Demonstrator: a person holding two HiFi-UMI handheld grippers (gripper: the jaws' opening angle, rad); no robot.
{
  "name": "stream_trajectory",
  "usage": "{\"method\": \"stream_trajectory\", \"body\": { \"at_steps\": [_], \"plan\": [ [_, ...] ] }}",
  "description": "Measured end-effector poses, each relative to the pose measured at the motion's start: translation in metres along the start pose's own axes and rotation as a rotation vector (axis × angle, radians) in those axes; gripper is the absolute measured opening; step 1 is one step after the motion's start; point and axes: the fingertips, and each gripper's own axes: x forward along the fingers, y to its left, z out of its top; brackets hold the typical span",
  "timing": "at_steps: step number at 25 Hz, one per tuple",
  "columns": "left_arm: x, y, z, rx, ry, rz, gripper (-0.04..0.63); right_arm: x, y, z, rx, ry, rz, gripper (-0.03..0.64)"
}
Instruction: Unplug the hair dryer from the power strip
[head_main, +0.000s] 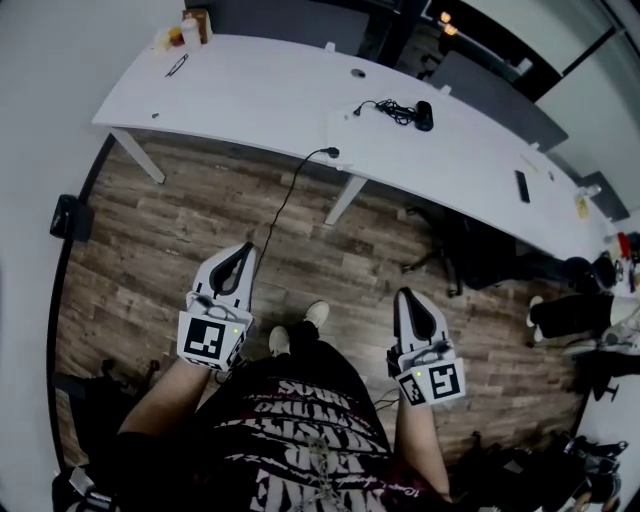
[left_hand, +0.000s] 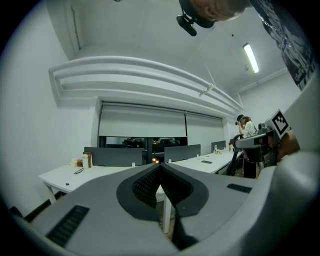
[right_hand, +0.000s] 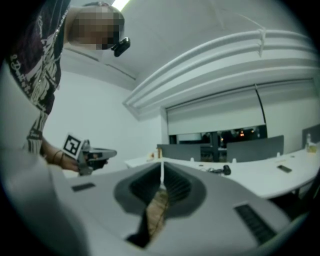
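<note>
Lying well ahead of both claws, beyond their tips and slightly toward the right claw's side, a small black thing that I take for the hair dryer (head_main: 424, 115) rests on the white worktop (head_main: 260, 95), its cord (head_main: 388, 107) bunched loosely just beside it, on the side toward the left claw. Between that bundle and the claws, a second dark cable (head_main: 285, 200) has one end on the worktop's near edge and hangs from there to the wooden floor (head_main: 150, 250). It probably runs to a supply, but I cannot make out the power strip itself in any view. The left claw (head_main: 244, 252) has its jaws together with nothing between them, and the right claw (head_main: 404, 296) is likewise closed and empty. Both are held level at the person's sides and pointed at the worktop, well apart from it. That reads as a carrying posture for an approach, not a reach: with the plug so far out of range there is no reason to spread the jaws. The unplugging is not yet begun.
</note>
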Motion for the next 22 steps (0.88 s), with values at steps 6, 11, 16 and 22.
{"method": "stream_trajectory", "body": {
  "at_steps": [6,11,16,22],
  "plan": [
    [0.013,0.006,0.019,0.003,-0.030,-0.010,0.025,0.019,-0.003,-0.001,0.020,0.015,0.021,0.037],
    [0.023,0.019,0.025,0.020,-0.045,0.007,0.025,0.017,-0.015,-0.003,0.024,0.030,0.017,0.037],
    [0.038,0.016,0.024,0.017,-0.035,-0.001,0.025,0.022,-0.036,-0.008,0.047,0.038,-0.005,0.037],
    [0.070,0.015,0.024,0.030,-0.033,0.002,0.025,0.047,-0.060,0.001,0.039,0.021,0.006,0.037]
  ]
}}
